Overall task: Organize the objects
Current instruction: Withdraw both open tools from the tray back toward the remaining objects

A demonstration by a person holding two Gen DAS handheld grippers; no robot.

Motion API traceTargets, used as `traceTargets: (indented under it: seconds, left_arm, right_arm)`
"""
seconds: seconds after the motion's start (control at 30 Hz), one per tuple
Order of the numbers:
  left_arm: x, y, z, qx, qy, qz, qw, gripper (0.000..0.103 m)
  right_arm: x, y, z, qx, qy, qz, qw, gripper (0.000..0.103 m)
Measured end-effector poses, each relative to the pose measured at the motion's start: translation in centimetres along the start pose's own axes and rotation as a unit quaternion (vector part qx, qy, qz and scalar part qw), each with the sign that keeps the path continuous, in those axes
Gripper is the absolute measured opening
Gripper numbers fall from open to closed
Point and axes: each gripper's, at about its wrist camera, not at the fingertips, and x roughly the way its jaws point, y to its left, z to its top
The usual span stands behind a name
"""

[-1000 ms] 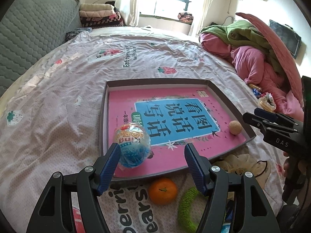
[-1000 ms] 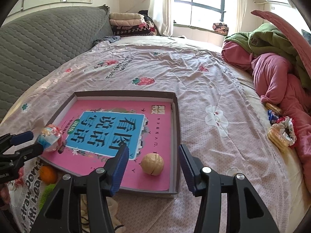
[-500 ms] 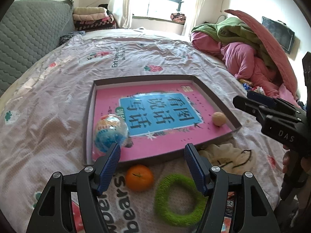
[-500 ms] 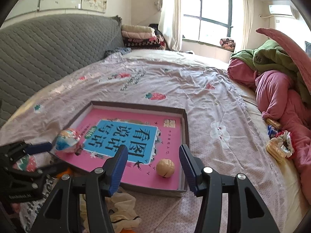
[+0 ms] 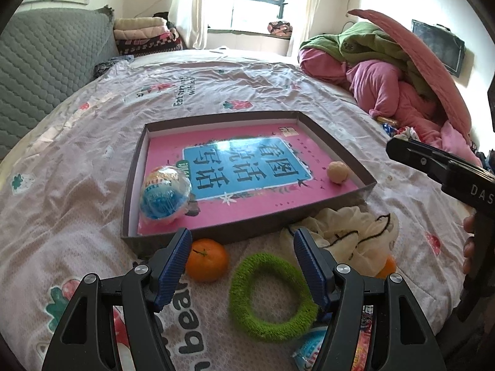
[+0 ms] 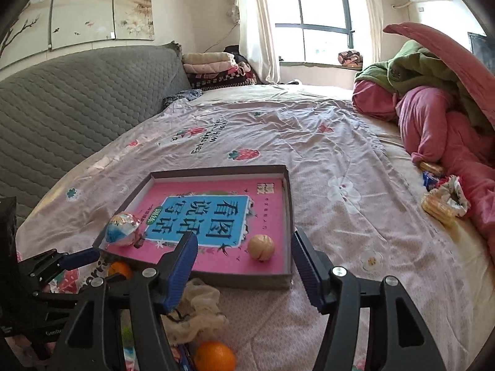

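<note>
A shallow brown tray [image 5: 247,228] [image 6: 289,198] lies on the bed with a pink book as its floor. In it rest a wrapped blue-and-white ball [image 5: 165,194] [image 6: 122,228] and a pale walnut-like ball [image 5: 338,171] [image 6: 261,246]. My left gripper [image 5: 241,247] is open and empty, just short of the tray's near wall, over an orange [image 5: 206,259] and a green fuzzy ring [image 5: 272,296]. My right gripper [image 6: 243,250] is empty, its jaws still opening; the pale ball lies beyond them, untouched.
A cream cloth [image 5: 349,232] [image 6: 198,312] lies crumpled by the tray, with a second orange [image 6: 214,357] near it. Snack packets [image 6: 442,198] and a pink and green bedding pile [image 5: 402,86] fill the right. A grey quilted headboard [image 6: 77,99] runs along the left.
Both grippers have drawn back from the tray toward the near edge of the bed. The right jaws have spread wider, away from the pale ball. The orange and green ring came into the left view.
</note>
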Motion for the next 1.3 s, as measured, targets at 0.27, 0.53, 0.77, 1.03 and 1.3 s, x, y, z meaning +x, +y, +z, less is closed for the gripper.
traceTargets:
  seconds: [0.27,0.53,0.77,1.03,1.3]
  left_arm:
    - [-0.9,0.1,-1.6,-0.003,-0.002,0.001,1.0,0.07]
    - [-2.1,0.3,-2.8,-0.011,-0.01,0.003,0.9999,0.07]
    - [-2.5,-0.2,-3.9,-0.011,-0.008,0.002,0.9999,0.07]
    - [-3.8,-1.5,-4.3,-0.02,-0.002,-0.012,0.9997,0.07]
    - [-4.3,-4.3,-4.7,-0.016,0.007,-0.01,0.9998,0.07]
  right_arm:
    - [-1.2,0.2,-1.5,-0.011,0.011,-0.002,1.0,0.063]
    - [-2.3,1.5,-3.2,-0.044,0.021,-0.009,0.999,0.063]
    - [-3.5,0.9,-4.2,-0.038,0.019,-0.01,0.999,0.063]
    - [-4.1,1.0,-5.1,-0.049,0.025,-0.012,0.998,0.063]
    - [-4.3,0.6,-5.5,-0.047,0.03,-0.012,0.998,0.063]
